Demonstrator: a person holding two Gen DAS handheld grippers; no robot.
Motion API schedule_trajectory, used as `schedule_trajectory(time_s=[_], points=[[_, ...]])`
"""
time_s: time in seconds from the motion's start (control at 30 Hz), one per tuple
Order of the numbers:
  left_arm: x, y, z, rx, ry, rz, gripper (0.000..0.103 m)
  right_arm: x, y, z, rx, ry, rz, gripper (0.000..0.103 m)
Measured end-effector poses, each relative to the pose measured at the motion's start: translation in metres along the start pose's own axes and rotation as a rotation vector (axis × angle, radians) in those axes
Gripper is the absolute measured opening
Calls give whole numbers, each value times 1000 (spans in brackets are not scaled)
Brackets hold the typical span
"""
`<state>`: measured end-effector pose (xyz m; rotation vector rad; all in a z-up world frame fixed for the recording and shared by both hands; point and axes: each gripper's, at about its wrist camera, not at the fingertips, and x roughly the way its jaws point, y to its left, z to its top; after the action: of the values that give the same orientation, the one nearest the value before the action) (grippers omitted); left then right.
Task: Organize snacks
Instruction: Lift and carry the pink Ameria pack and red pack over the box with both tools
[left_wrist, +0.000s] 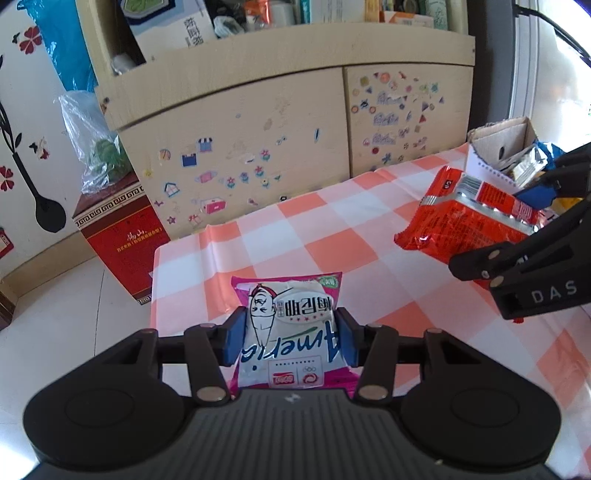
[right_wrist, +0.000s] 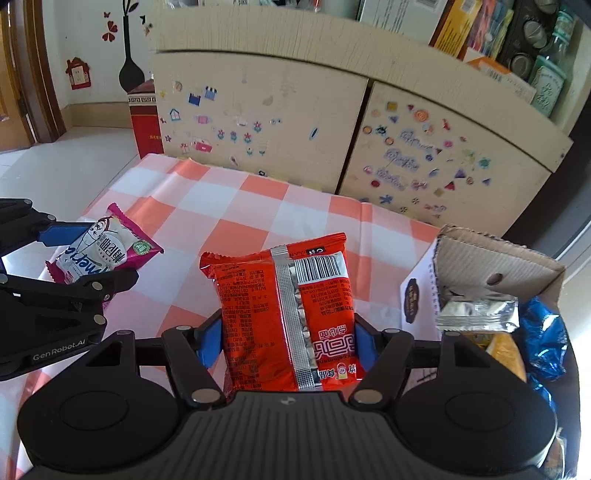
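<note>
Both wrist cams close, angled down over checkered table (left_wrist: 295, 229), sharing it & stickered cabinet (right_wrist: 266, 122).

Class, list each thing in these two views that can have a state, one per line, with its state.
left gripper: shut on the pink snack packet
pink snack packet: sealed, gripped
right gripper: shut on the red snack packet
red snack packet: sealed, back side showing
cardboard box: open, partly filled
cabinet doors: closed
</note>
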<state>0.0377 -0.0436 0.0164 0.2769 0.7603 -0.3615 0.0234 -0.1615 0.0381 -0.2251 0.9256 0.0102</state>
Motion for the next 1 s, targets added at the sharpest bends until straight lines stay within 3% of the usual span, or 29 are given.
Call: schedule_trajectory(time_s=[0.6, 1.0], points=[[-42, 0, -13, -80, -56, -32, 49, -77, -36, -27, 57, -124, -47, 75], [-60, -13, -10, -97, -86, -48, 49, -106, -66, -42, 132, -175, -68, 75]])
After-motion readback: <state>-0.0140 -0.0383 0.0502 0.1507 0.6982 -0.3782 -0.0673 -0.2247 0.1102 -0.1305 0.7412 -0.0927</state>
